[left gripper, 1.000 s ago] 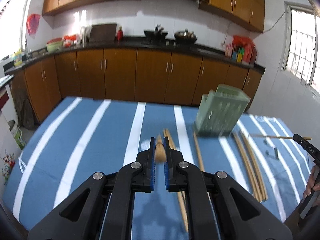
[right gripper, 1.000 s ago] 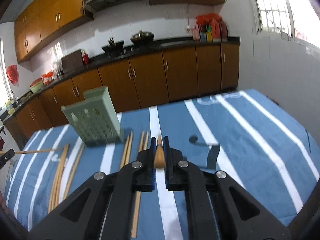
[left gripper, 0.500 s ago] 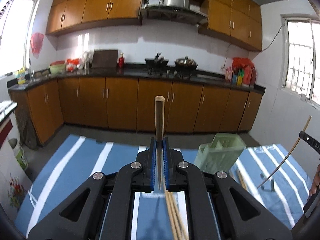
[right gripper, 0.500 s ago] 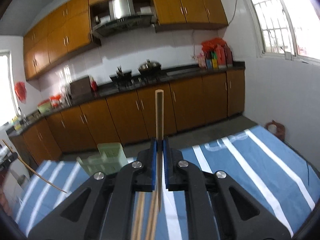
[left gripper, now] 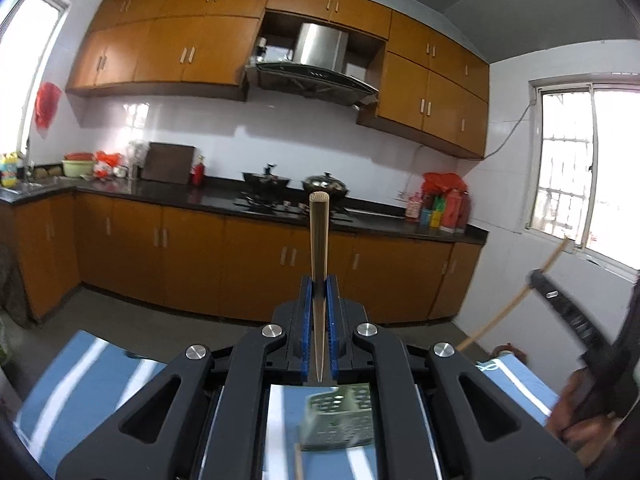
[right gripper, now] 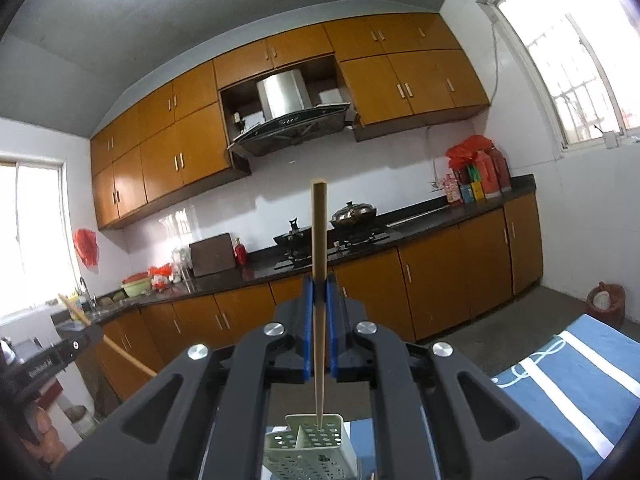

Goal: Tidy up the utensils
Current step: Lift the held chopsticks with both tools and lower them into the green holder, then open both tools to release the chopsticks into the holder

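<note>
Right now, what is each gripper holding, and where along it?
Left gripper clamps a chopstick near mid-length, thick end up. Right gripper clamps another chopstick likewise, tip above the green holder.

the left gripper is showing a black plastic body with two broad arms that are spreading toward the camera, each with a triangular cut-out. four round silver screws are sitting across its top. the inner faces of its fingers are wearing ribbed blue pads. the right gripper is looking the same: black arms, triangular openings, four silver screws, blue pads. in the right wrist view, the other gripper is appearing at the left edge as a black bar with small white lettering, too blurred for reading.
</note>
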The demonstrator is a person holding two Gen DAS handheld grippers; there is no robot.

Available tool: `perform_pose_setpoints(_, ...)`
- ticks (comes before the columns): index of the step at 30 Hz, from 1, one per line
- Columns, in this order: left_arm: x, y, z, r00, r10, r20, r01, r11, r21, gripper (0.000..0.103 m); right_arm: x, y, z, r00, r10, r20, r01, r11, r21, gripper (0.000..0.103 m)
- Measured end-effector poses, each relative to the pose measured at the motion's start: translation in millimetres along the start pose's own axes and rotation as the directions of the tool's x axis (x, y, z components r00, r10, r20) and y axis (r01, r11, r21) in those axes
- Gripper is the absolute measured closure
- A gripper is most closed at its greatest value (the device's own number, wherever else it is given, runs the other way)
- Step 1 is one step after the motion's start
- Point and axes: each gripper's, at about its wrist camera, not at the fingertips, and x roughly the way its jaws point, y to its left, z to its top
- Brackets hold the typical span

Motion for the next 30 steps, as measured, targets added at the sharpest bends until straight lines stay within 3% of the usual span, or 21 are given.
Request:
perform_pose_setpoints(7, 29.4, -5.5, -30.3, 0.997, -0.026, -0.075, 0.025, 1.000, -0.012, 0.096, 41.1, -1.3, -40.0, 0.993, -0.026, -0.111, 0.025, 1.000, -0.013, 0.095)
perform_pose_setpoints(15, 55.6, -6.0, -59.1, 0.985, -0.022, -0.173, 0.022, 1.000, -0.002, 0.096, 59.2, -1.8, -72.2, 0.978, -0.031, -0.207, 0.028, 0.999, -0.018, 0.095)
perform_pose_setpoints(18, 57.3, -2.7, -63.0, 0.980, -0.023, -0.199, 0.021, 1.000, -0.012, 0.095, 55.5, -1.7, -77.6, 0.976, -0.025, -0.217, 0.023, 1.000, -0.010, 0.089)
perform_pose_setpoints(19, 55.2, -2.4, -62.0, 0.980, -0.024, -0.195, 0.022, 1.000, -0.013, 0.094, 53.7, -1.7, -77.5, 0.976, -0.025, -0.216, 0.024, 1.000, -0.011, 0.080)
perform_pose_setpoints(20, 52.8, -1.7, -60.1, 0.982, -0.023, -0.190, 0.021, 1.000, -0.012, 0.085, 50.5, -2.8, -77.2, 0.977, -0.029, -0.210, 0.027, 1.000, -0.011, 0.072)
perform_pose_setpoints(21, 50.9, -0.9, -58.9, 0.983, -0.020, -0.182, 0.018, 1.000, -0.012, 0.076, 47.6, -2.8, -76.5, 0.979, -0.030, -0.203, 0.028, 1.000, -0.010, 0.069)
perform_pose_setpoints(22, 47.9, -0.2, -56.7, 0.985, -0.016, -0.171, 0.014, 1.000, -0.014, 0.057, 43.4, -4.3, -75.3, 0.980, -0.028, -0.197, 0.028, 1.000, -0.006, 0.069)
perform_pose_setpoints(23, 44.7, -0.1, -54.3, 0.988, -0.012, -0.157, 0.010, 1.000, -0.015, 0.051, 40.9, -5.8, -74.4, 0.980, -0.028, -0.195, 0.027, 1.000, -0.003, 0.068)
perform_pose_setpoints(30, 22.3, 7.0, -43.1, 0.994, -0.001, -0.111, -0.002, 0.999, -0.033, 0.051, 10.4, -17.8, -65.2, 0.986, -0.028, -0.166, 0.032, 0.999, 0.019, 0.061)
